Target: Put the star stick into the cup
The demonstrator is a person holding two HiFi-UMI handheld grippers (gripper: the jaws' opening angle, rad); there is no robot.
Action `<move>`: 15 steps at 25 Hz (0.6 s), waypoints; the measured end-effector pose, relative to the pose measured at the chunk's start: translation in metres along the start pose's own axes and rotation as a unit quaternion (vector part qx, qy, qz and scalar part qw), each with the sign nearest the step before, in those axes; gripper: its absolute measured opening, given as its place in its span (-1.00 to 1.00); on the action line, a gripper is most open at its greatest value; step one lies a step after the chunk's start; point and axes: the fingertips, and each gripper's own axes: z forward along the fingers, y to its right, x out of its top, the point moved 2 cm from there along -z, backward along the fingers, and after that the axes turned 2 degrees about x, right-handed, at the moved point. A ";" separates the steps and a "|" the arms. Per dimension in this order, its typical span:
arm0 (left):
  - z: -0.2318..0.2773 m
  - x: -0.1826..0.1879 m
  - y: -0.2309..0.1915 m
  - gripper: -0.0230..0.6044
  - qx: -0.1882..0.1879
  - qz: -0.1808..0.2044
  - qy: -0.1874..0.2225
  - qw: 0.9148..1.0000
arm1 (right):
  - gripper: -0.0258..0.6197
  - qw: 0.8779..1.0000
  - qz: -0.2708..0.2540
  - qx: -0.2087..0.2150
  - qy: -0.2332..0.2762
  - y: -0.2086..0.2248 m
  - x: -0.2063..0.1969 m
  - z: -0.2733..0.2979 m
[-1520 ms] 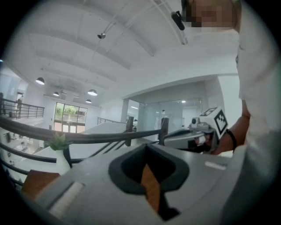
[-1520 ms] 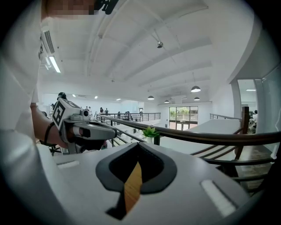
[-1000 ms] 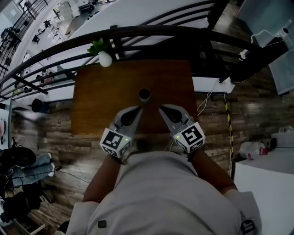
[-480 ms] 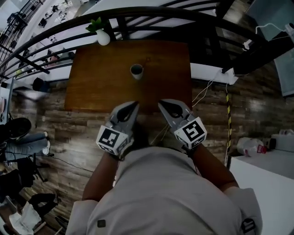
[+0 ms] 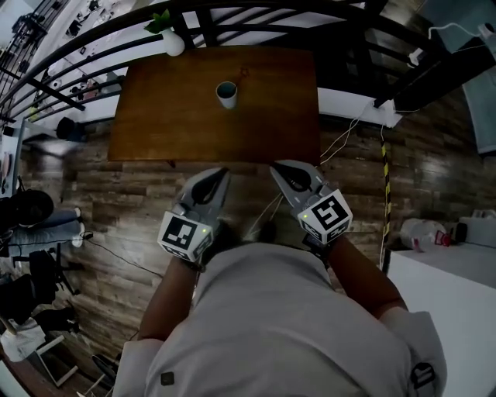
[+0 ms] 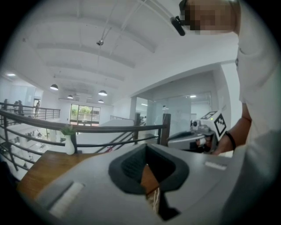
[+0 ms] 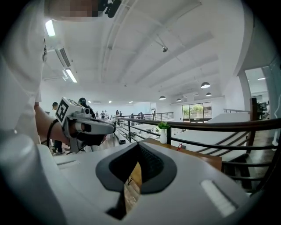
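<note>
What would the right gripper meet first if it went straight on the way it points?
Probably the near edge of the wooden table, just ahead of the right gripper, though its height is unclear.

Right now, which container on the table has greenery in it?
The white vase at the table's far left corner: leaves stick out of it. The cup nearer the middle shows none.

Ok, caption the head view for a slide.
Left gripper and right gripper, both shut and empty, held short of a wooden table carrying a cup and a white vase.
</note>
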 end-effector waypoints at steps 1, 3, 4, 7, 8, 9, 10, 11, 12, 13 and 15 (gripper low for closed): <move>-0.003 0.001 0.003 -0.92 -0.004 0.001 0.000 1.000 | -0.90 1.000 0.001 -0.003 -0.001 -0.003 0.000 -0.003; -0.008 0.005 0.003 -0.92 -0.011 0.002 0.001 1.000 | -0.90 1.000 0.004 -0.010 0.000 -0.007 0.003 -0.005; -0.010 0.006 0.002 -0.92 -0.014 0.002 0.002 1.000 | -0.90 1.000 0.006 -0.013 0.000 -0.009 0.006 -0.005; -0.013 0.009 -0.001 -0.92 -0.017 0.004 0.007 1.000 | -0.90 1.000 0.001 -0.014 -0.001 -0.013 0.010 -0.007; -0.014 0.009 -0.001 -0.92 -0.016 0.006 0.006 1.000 | -0.90 1.000 -0.001 -0.012 -0.002 -0.015 0.010 -0.008; -0.015 0.008 -0.001 -0.92 -0.015 0.006 0.006 1.000 | -0.90 1.000 -0.002 -0.012 -0.002 -0.017 0.010 -0.010; -0.017 0.008 -0.001 -0.92 -0.014 0.006 0.006 1.000 | -0.90 1.000 -0.002 -0.012 -0.002 -0.019 0.010 -0.011; -0.019 0.009 -0.001 -0.92 -0.014 0.005 0.007 1.000 | -0.90 1.000 -0.002 -0.013 -0.001 -0.019 0.012 -0.013; -0.019 0.009 -0.001 -0.92 -0.015 0.004 0.009 1.000 | -0.90 1.000 -0.003 -0.013 0.002 -0.020 0.013 -0.015; -0.018 0.009 0.002 -0.92 -0.018 0.002 0.010 1.000 | -0.90 1.000 -0.005 -0.013 0.004 -0.020 0.014 -0.018; -0.018 0.009 0.011 -0.92 -0.027 0.000 0.012 1.000 | -0.90 1.000 -0.005 -0.012 0.007 -0.021 0.014 -0.026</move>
